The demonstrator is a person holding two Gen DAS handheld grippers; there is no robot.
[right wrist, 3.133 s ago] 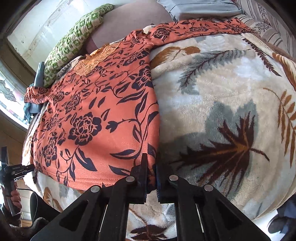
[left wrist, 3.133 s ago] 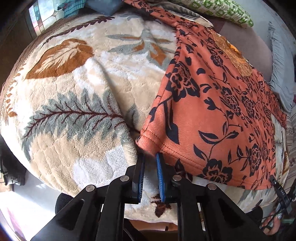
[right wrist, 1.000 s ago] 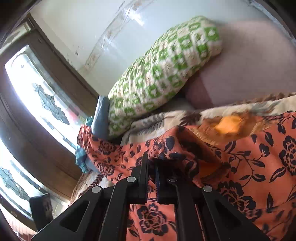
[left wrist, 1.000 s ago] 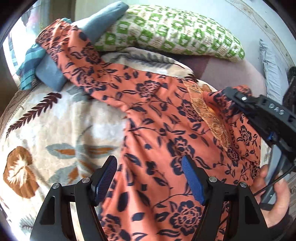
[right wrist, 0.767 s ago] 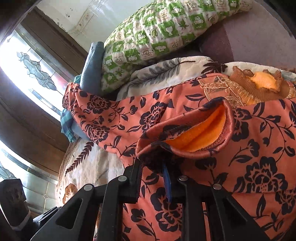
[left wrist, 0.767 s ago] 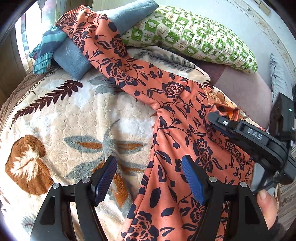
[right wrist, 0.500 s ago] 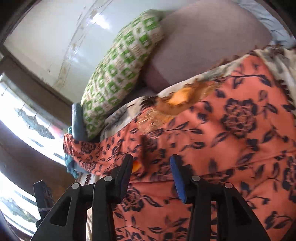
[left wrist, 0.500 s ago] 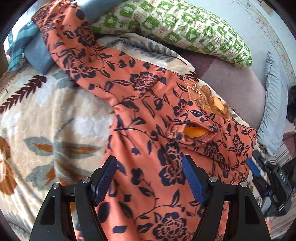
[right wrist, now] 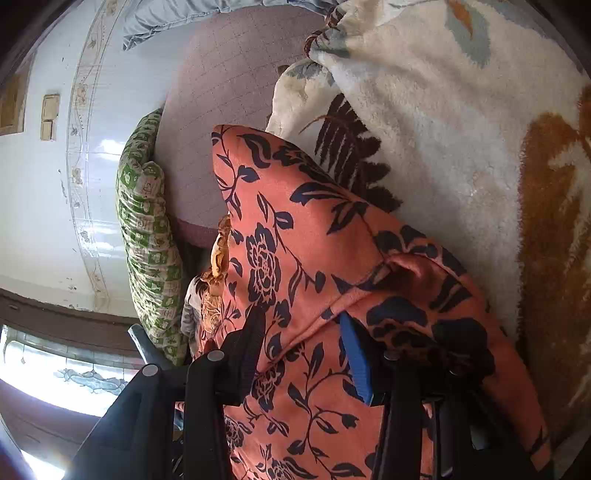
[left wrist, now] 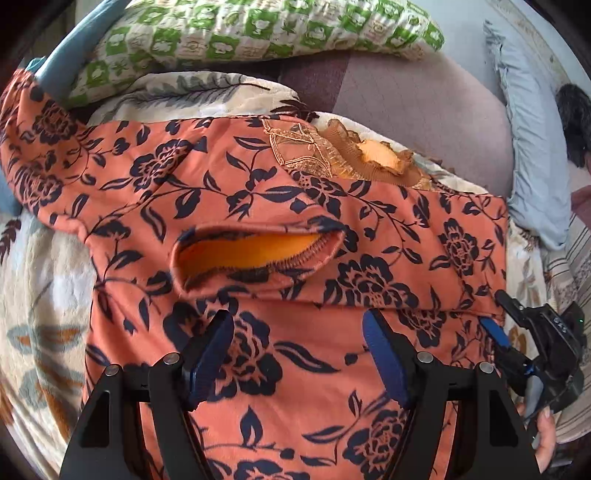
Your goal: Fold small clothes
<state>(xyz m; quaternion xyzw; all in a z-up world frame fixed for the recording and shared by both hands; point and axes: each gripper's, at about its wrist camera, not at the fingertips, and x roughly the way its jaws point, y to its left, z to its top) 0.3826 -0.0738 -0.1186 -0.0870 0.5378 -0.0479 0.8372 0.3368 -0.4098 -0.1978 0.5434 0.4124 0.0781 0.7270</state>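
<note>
Bed scene, cream plush blanket with leaf print [left wrist: 48,266] under everything. Nearest, left gripper [left wrist: 299,354] hovers over the orange fleece top with dark floral print [left wrist: 332,325], jaws wide, holding nothing. Right gripper [right wrist: 303,354] at the top's right edge, jaws wide, fabric bunched between them but not pinched. One sleeve lies folded across the chest, its open cuff [left wrist: 255,254] showing a brighter orange lining. Farther up, frilly embroidered collar [left wrist: 354,155]. Behind: green-and-white patterned pillow [left wrist: 258,29], mauve sheet [left wrist: 424,107]. Likely next: fold the other sleeve [left wrist: 55,155] in; grip near its cuff hem, lay flat, smooth it. Fleece is thick, soft, slumps easily.
</note>
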